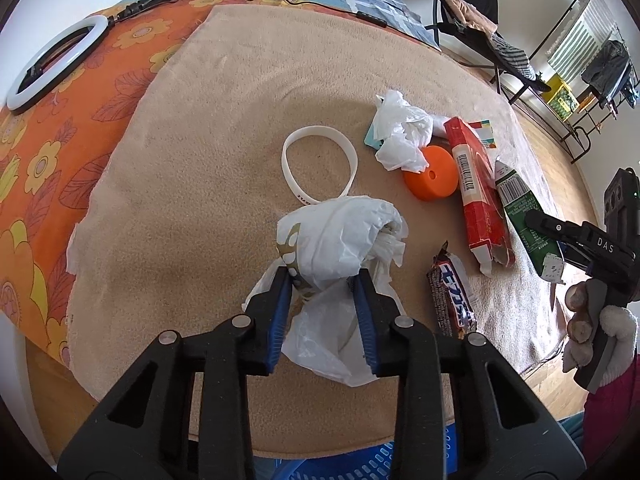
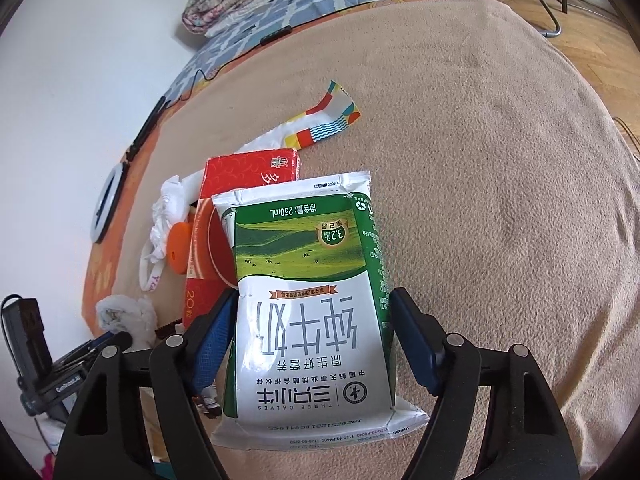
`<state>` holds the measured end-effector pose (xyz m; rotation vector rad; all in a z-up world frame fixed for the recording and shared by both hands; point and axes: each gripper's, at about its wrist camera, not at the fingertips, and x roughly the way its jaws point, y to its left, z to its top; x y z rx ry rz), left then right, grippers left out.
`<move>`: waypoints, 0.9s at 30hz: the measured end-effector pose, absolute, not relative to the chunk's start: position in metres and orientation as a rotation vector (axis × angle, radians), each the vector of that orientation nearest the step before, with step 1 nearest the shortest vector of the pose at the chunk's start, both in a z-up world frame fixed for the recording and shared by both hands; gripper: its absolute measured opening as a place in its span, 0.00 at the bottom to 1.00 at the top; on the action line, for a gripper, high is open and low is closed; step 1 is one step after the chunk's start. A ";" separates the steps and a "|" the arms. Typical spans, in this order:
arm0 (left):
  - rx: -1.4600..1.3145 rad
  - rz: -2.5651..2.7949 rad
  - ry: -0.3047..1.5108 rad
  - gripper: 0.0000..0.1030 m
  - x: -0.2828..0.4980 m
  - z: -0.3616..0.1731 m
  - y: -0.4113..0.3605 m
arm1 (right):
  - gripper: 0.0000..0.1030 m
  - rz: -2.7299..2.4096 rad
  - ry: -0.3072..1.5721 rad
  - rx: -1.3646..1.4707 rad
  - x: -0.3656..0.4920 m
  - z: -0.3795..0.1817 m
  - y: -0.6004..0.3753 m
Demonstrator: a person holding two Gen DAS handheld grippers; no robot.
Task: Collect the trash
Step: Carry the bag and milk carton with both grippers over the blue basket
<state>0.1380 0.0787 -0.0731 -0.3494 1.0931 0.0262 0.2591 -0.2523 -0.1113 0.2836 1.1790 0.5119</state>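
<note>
My left gripper [image 1: 322,280] is shut on a crumpled white plastic bag [image 1: 340,236] just above the beige blanket [image 1: 192,184]. My right gripper [image 2: 314,304] is shut on a green-and-white milk carton [image 2: 312,300], which fills the gap between its fingers; the same carton shows in the left wrist view [image 1: 524,216] with the right gripper [image 1: 560,232] on it. Beside it lie a red box [image 1: 476,188], an orange lid [image 1: 432,176], crumpled white tissue [image 1: 404,132], a white wristband [image 1: 316,160] and a dark candy wrapper [image 1: 452,296].
A colourful printed wrapper [image 2: 328,120] lies behind the red box [image 2: 240,184]. A ring light [image 1: 52,64] rests on the orange flowered sheet at the left. A blue plastic basket [image 1: 360,464] sits below the bed's near edge. A chair and drying rack stand on the right.
</note>
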 end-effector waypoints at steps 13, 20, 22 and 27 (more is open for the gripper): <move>-0.362 0.033 1.041 0.23 0.132 -0.057 0.083 | 0.73 0.519 1.105 0.285 0.252 -0.093 -0.259; -0.358 0.024 1.010 0.23 0.121 -0.044 0.081 | 0.73 0.535 1.046 0.266 0.238 -0.071 -0.260; -0.357 0.025 1.001 0.23 0.117 -0.040 0.082 | 0.73 0.546 1.032 0.255 0.232 -0.065 -0.258; -0.360 0.013 0.983 0.23 0.106 -0.030 0.081 | 0.73 0.558 1.010 0.225 0.216 -0.054 -0.254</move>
